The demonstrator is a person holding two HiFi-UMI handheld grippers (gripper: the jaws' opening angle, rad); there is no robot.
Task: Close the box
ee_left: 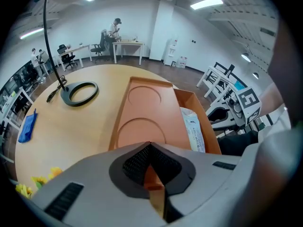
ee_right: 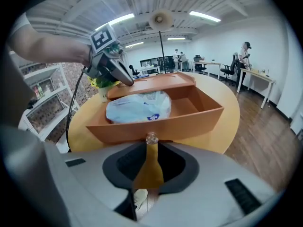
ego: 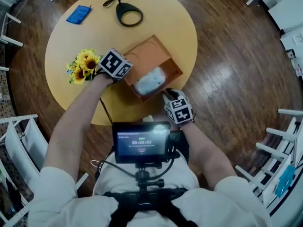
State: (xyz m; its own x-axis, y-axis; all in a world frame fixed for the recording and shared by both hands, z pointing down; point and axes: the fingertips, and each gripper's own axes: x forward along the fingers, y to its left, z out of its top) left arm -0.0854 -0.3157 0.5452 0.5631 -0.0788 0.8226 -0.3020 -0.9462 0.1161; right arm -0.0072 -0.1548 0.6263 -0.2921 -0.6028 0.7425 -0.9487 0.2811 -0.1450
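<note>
Round table (ego: 61, 41) fills the upper frame. The open orange box (ego: 174, 66) lies at its centre, its lid (ego: 147, 51) swung toward the upper left and a white bag (ego: 149, 81) inside. The left forearm reaches diagonally upward, with the left gripper (ego: 127, 74) clamped on the lid's edge. The right gripper (ego: 168, 93), jaws pressed together, points at the box's near wall.

Head cam steep down; both gripper cams face box (ego: 173, 66), opposite sides.

Nothing reads clearly — the monitor (ego: 141, 143) shows blurred digits, the bag (ee_right: 138, 107) an illegible blue mark.
</note>
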